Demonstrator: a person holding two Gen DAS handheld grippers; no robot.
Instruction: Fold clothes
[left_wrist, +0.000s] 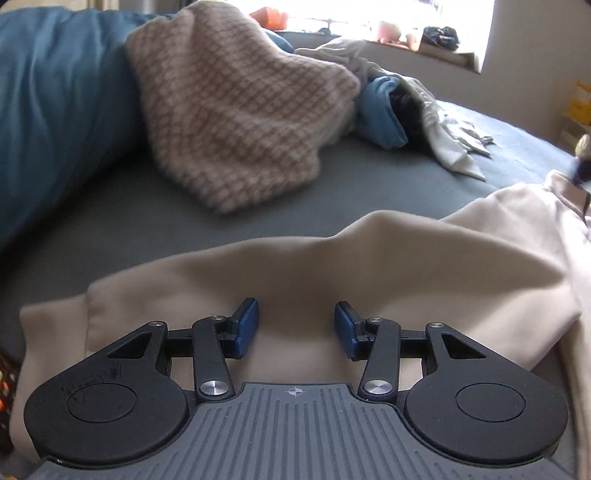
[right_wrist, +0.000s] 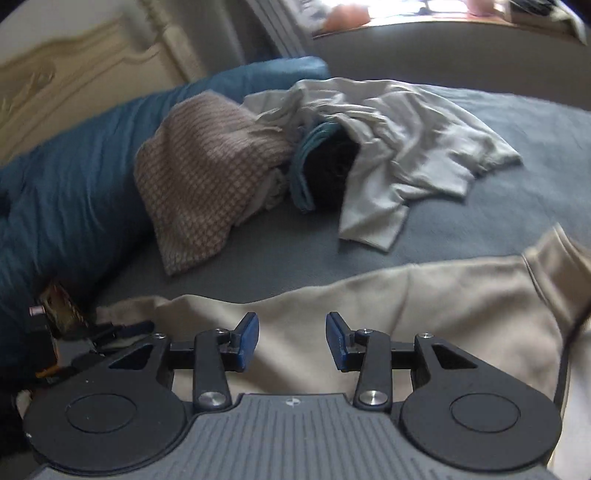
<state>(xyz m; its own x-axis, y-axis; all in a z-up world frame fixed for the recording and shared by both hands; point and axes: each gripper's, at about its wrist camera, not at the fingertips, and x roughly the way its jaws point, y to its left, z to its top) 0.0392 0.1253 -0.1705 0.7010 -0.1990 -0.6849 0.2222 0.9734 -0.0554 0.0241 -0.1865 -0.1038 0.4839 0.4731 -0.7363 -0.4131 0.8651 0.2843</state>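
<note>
Beige sweatshirt (left_wrist: 369, 266) on bed (left_wrist: 258, 221) | left gripper (left_wrist: 295, 326) – parted, empty | right gripper (right_wrist: 291, 339) – parted, empty

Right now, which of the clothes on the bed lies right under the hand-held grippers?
The plain cream top, spread flat in front. The checked knit and the crumpled white shirt lie heaped farther back.

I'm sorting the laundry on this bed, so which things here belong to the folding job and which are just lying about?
For the folding:
- cream sweatshirt, under both open hand-held grippers, left and right
- checked knit
- white garment
- small blue garment

Just lying about:
- teal duvet
- grey bed sheet
- headboard
- windowsill clutter
</note>
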